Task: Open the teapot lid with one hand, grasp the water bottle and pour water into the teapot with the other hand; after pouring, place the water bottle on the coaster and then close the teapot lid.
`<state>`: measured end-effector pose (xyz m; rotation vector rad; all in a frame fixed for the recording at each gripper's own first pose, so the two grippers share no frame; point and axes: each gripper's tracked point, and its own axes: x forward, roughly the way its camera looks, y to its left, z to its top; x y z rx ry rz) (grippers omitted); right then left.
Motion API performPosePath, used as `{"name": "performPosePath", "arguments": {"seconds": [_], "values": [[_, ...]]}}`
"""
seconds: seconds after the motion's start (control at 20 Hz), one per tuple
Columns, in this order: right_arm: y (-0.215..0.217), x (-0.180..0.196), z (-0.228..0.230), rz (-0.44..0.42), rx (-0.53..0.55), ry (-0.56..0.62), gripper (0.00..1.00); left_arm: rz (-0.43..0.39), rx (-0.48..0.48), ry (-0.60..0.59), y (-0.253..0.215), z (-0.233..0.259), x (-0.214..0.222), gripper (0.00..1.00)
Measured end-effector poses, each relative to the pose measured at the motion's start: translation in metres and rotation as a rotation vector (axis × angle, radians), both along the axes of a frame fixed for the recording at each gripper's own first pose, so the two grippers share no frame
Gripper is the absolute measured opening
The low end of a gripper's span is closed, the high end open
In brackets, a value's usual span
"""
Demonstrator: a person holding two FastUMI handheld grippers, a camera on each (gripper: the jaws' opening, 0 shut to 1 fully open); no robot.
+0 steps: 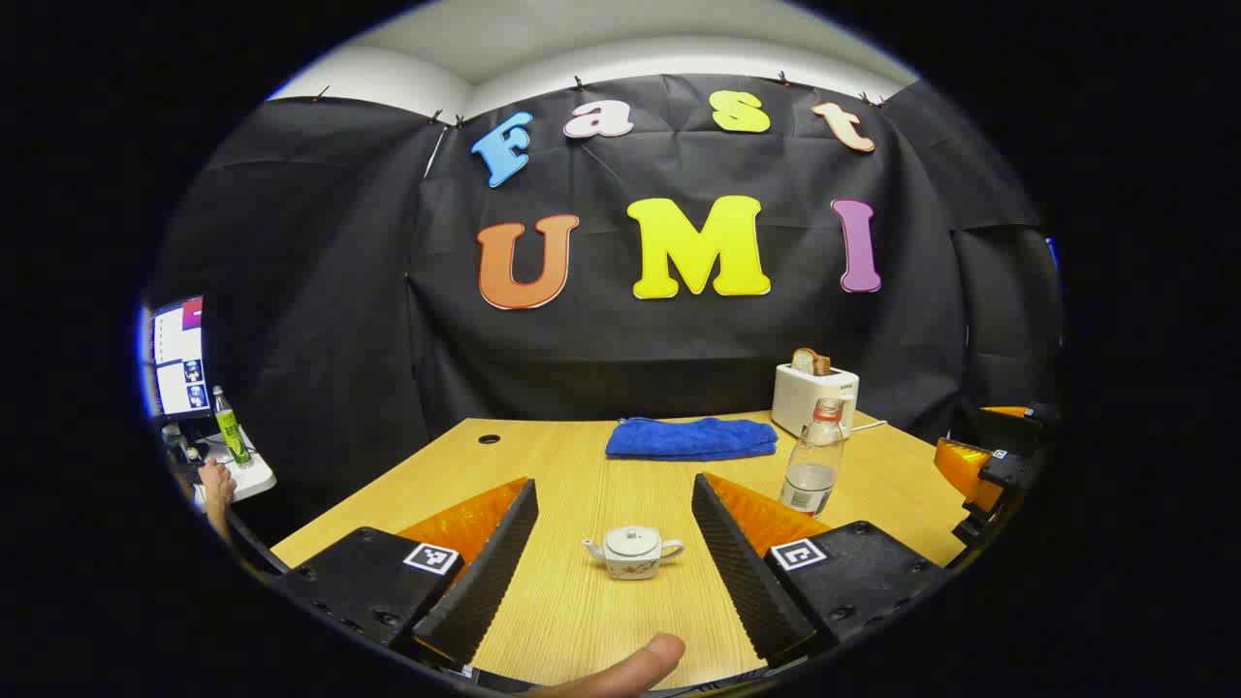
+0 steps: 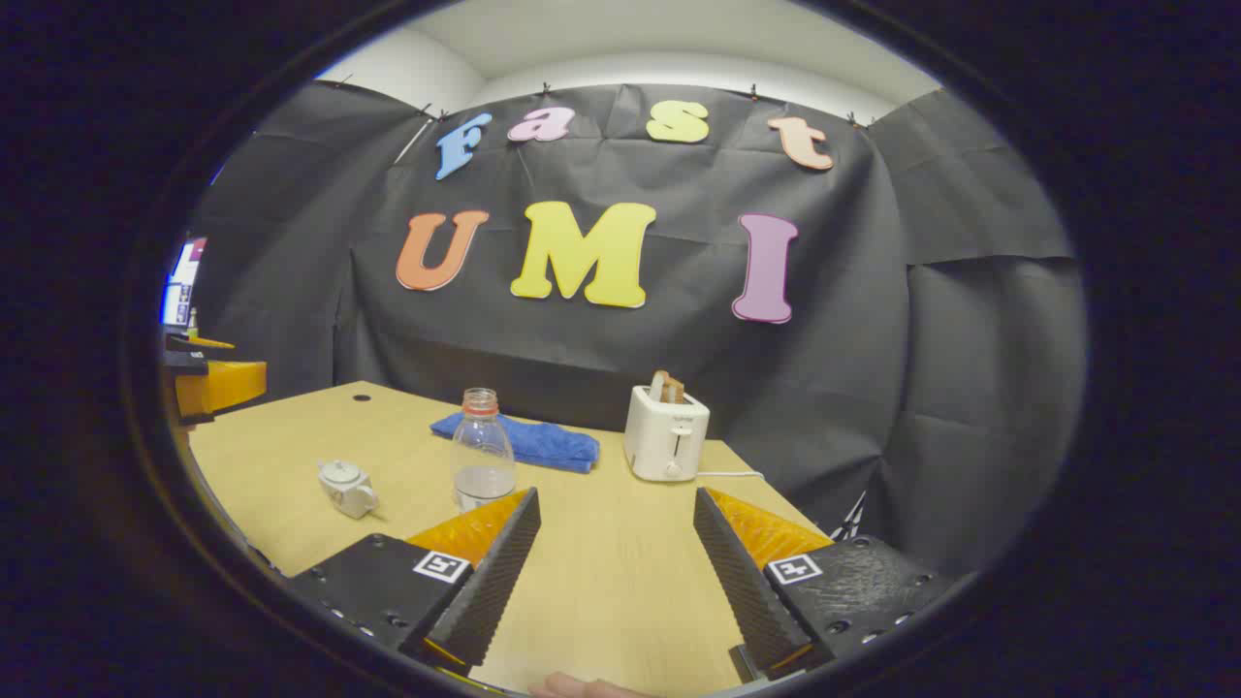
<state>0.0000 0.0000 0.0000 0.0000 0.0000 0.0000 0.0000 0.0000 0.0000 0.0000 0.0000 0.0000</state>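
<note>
Left tongs [image 1: 615, 562] apart, framing lidded teapot [image 1: 633, 553] for lid lift | right tongs [image 2: 616, 572] apart, beside uncapped water bottle [image 2: 482, 451] | counter [image 2: 620, 582]

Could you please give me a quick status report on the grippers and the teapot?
Left gripper open, teapot ahead, lid on. Right gripper open, empty. Bottle upright, untouched. Nothing in the way.
</note>
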Motion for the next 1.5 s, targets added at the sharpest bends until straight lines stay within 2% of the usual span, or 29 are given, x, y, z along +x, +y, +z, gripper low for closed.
{"name": "performPosePath", "arguments": {"seconds": [0.05,0.2,0.9,0.95,1.05,1.3,1.4,1.5], "values": [[-0.001,0.000,-0.001,-0.002,-0.005,0.002,0.95,0.006,-0.002,0.000,0.001,-0.001,0.002,1.00],[-0.010,-0.002,0.002,-0.033,-0.031,-0.006,0.96,0.015,-0.002,0.007,0.003,-0.004,0.005,1.00],[-0.011,-0.001,0.003,-0.040,-0.047,-0.013,0.95,0.029,-0.030,0.055,0.008,-0.023,0.020,1.00],[-0.012,0.000,0.003,-0.043,-0.049,-0.011,0.98,0.028,-0.035,0.054,0.007,-0.023,0.021,1.00],[-0.016,0.001,0.001,-0.059,-0.050,-0.004,0.95,0.014,-0.051,0.045,0.006,-0.023,0.025,1.00],[-0.025,0.006,-0.006,-0.093,-0.031,0.024,0.95,-0.055,-0.085,-0.005,-0.008,-0.027,0.046,1.00],[-0.033,0.008,-0.008,-0.129,-0.022,0.036,0.98,-0.037,-0.079,-0.022,-0.005,-0.034,0.056,1.00],[-0.037,0.009,-0.010,-0.144,-0.010,0.046,0.95,-0.004,-0.078,-0.035,0.000,-0.046,0.077,1.00]]}}
